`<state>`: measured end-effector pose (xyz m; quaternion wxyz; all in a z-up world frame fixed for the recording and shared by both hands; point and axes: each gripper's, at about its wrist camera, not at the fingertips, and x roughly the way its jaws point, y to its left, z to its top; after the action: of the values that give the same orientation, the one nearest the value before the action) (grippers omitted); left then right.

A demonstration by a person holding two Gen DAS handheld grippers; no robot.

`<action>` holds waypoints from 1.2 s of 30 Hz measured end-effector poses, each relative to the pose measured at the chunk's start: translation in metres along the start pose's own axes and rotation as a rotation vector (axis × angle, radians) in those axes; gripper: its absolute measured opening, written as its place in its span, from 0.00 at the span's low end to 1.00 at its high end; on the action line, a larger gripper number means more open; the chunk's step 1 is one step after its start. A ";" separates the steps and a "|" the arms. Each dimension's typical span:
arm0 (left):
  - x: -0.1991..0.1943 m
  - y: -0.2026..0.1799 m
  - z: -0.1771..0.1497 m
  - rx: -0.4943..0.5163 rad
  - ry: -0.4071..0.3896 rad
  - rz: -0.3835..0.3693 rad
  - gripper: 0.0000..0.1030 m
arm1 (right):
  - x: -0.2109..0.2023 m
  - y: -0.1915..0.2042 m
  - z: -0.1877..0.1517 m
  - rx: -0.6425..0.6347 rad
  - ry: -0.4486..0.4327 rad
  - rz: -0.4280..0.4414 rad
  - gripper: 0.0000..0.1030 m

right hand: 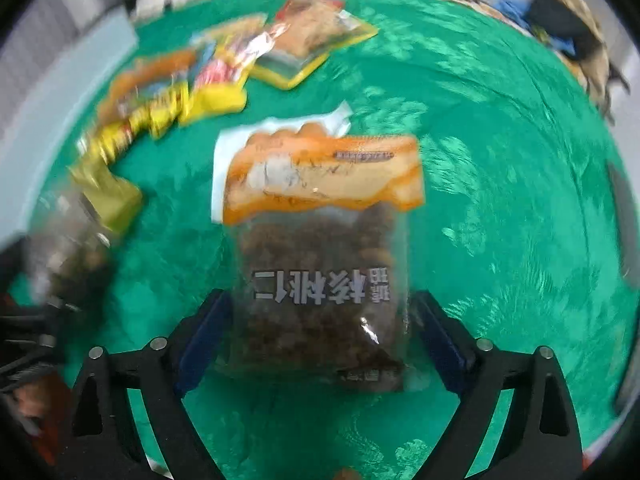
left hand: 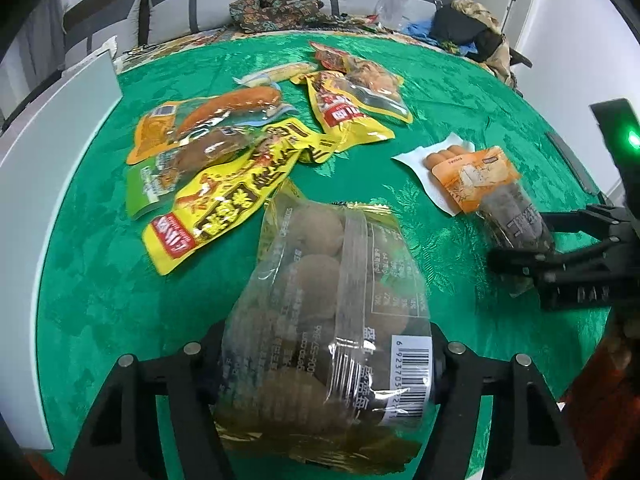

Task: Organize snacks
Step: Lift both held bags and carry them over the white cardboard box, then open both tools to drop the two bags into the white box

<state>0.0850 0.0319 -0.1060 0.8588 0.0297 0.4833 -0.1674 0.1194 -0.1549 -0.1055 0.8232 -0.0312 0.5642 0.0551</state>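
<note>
Green tablecloth (left hand: 100,280), grey sofa (left hand: 168,12) (clothes heaped), white wall (left hand: 560,0)

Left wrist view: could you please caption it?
Clear bag of brown round snacks between the jaws above a green tablecloth.

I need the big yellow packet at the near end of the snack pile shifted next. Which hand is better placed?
Left, once it is free. The yellow packet lies just beside the bag of round brown snacks between the left gripper fingers. The right gripper sits farther off, around the walnut bag.
</note>
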 end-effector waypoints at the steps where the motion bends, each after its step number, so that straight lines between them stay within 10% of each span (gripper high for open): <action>1: -0.004 0.003 -0.001 -0.010 -0.008 -0.004 0.66 | 0.000 -0.001 0.002 0.016 0.006 0.008 0.88; 5: -0.029 0.016 -0.001 -0.061 -0.049 -0.041 0.66 | -0.009 -0.026 0.000 0.133 -0.005 0.090 0.64; 16: -0.141 0.082 0.024 -0.195 -0.226 -0.077 0.66 | -0.098 -0.043 -0.011 0.317 -0.185 0.339 0.64; 27: -0.216 0.289 0.028 -0.455 -0.281 0.255 0.66 | -0.181 0.199 0.118 -0.104 -0.311 0.680 0.64; 36: -0.184 0.360 -0.020 -0.576 -0.160 0.410 0.89 | -0.088 0.366 0.152 -0.192 -0.083 0.639 0.83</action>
<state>0.0943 0.4230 -0.0020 0.8828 -0.1301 0.4258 0.1496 0.1826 0.2210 0.0358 0.7799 0.0721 0.5036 0.3646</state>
